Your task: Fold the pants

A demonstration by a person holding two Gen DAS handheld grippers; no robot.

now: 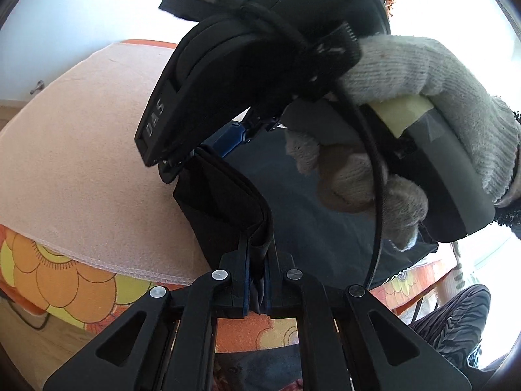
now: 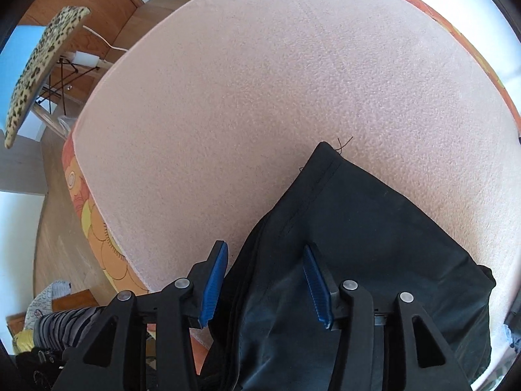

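At lower centre, the left gripper (image 1: 257,280) pinches a bunched edge of the black pants (image 1: 224,202) to lift the fold, the right gripper (image 2: 265,280) spread over them, the pink blanket (image 2: 260,81) beyond.

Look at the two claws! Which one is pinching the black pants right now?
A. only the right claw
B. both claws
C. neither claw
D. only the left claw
D: the left claw is shut on a fold of the black pants, while the right claw stands open above them.
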